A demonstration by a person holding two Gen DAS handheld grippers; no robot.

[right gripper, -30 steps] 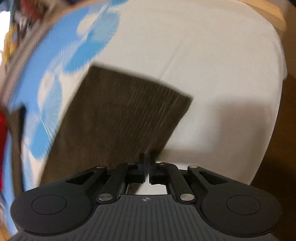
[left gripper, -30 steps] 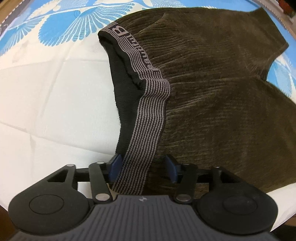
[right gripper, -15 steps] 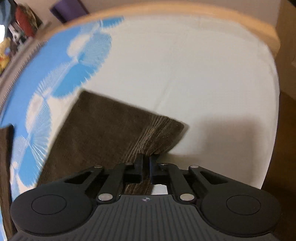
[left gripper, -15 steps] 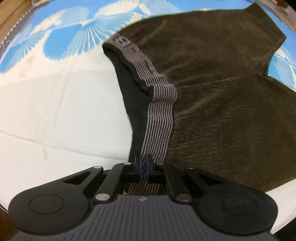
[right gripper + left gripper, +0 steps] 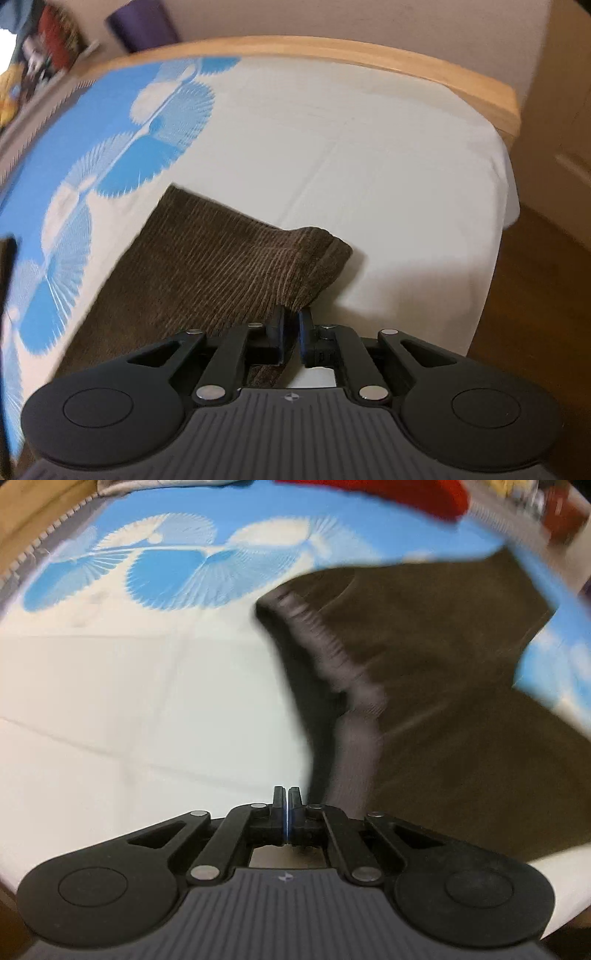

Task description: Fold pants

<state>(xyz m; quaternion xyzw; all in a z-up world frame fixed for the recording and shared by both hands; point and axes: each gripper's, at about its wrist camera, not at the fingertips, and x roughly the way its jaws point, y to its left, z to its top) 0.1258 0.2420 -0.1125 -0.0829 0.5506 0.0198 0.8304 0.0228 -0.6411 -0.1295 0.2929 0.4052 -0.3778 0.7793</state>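
Note:
Dark brown corduroy pants [image 5: 443,686] with a grey striped waistband [image 5: 354,738] lie on the bed, blurred by motion. My left gripper [image 5: 287,801] is shut; the waistband hangs just right of its fingertips and I cannot tell whether cloth is pinched. In the right wrist view my right gripper [image 5: 291,319] is shut on the hem corner of a pant leg [image 5: 229,266], which is lifted and bunched above the sheet.
The bed has a white sheet [image 5: 129,709] and a blue-and-white patterned cover [image 5: 177,565]. A wooden bed frame [image 5: 369,59] runs along the far edge, with wooden floor [image 5: 535,295] to the right. Red cloth [image 5: 406,494] and clutter lie beyond the bed.
My left gripper closed at the waistband, then swung left and up, dragging the waistband. My right gripper lifted the pant leg hem, bunching it.

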